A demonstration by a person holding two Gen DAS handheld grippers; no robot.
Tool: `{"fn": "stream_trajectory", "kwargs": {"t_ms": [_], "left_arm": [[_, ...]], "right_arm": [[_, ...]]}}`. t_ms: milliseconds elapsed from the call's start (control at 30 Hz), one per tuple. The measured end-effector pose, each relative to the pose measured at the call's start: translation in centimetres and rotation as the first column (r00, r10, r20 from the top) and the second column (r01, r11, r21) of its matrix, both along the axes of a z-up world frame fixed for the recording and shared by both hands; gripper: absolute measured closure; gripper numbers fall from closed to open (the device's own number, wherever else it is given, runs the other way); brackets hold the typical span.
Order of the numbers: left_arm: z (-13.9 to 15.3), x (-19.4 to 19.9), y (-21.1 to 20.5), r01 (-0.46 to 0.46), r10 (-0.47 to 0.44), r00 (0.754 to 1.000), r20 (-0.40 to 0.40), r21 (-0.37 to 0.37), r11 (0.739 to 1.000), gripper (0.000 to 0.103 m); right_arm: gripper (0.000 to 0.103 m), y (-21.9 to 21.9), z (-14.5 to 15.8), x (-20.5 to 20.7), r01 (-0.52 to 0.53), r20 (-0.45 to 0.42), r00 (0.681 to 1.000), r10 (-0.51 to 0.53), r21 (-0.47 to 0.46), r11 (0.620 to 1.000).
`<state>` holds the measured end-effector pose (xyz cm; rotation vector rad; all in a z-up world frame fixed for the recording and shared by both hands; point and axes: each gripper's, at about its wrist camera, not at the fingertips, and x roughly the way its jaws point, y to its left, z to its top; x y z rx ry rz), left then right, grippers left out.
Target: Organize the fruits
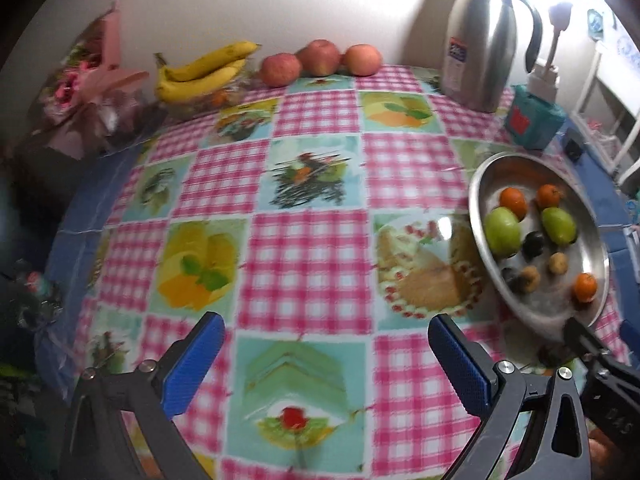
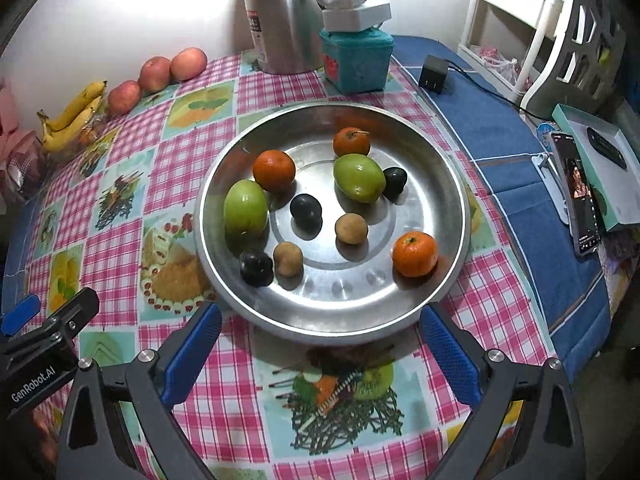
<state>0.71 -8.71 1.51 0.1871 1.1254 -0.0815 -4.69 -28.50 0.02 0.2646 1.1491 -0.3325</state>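
Left claw [image 1: 326, 364] and right claw [image 2: 320, 356] both gape wide, holding nothing.

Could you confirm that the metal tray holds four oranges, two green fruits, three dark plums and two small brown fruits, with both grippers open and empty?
Not quite: the metal tray holds three oranges, not four, at and, as the right wrist view shows. The rest stands: two green fruits, three dark plums, two small brown fruits, and both the left gripper and right gripper have open, empty jaws.

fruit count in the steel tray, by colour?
In the steel tray:
Orange: 3
Green: 2
Dark purple: 3
Tan-brown: 2
Total: 10
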Motion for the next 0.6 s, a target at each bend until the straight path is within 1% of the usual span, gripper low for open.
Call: {"fn": "stream_trajectory", "kwargs": {"t_ms": [67,200,333,467,600], "left_arm": [[-0.1,-0.7,0.2,0.001,-0.001,1.000,0.005,0.031,1.000,0.000],[0.1,-1.5,0.7,0.003,-0.004,1.000,0.003,0.045,0.999,0.000],[0.5,-1.9,0.9,-0.002,0.001,1.000,0.012,0.042,0.999,0.000],[0.7,-1.9,0.9,0.005,-0.005,1.000,0.016,0.032,0.999,0.000],[0.4,-1.8,0.9,0.001,-0.001,1.000,-0.001,0.045,0.999,0.000]], "right_arm": [[0.004,0.3,0.4,-0.7,-0.005,0.012,1.000,0.005,-0.007,1.000],[0.004,0.7,0.6,-1.6,-0.017,0.023,1.000,0.017,0.005,1.000],[0.004,0.8,0.9,-1.8,-0.012,0.038,0.999,0.012,0.002,1.000],[0.004,0.9,0.8,-1.7,-0.013,0.031,0.999,0.013,-0.002,1.000],[0.004,1.3,0.9,-1.5,-0.025,0.034,0.999,0.026,-0.016,1.000]]}}
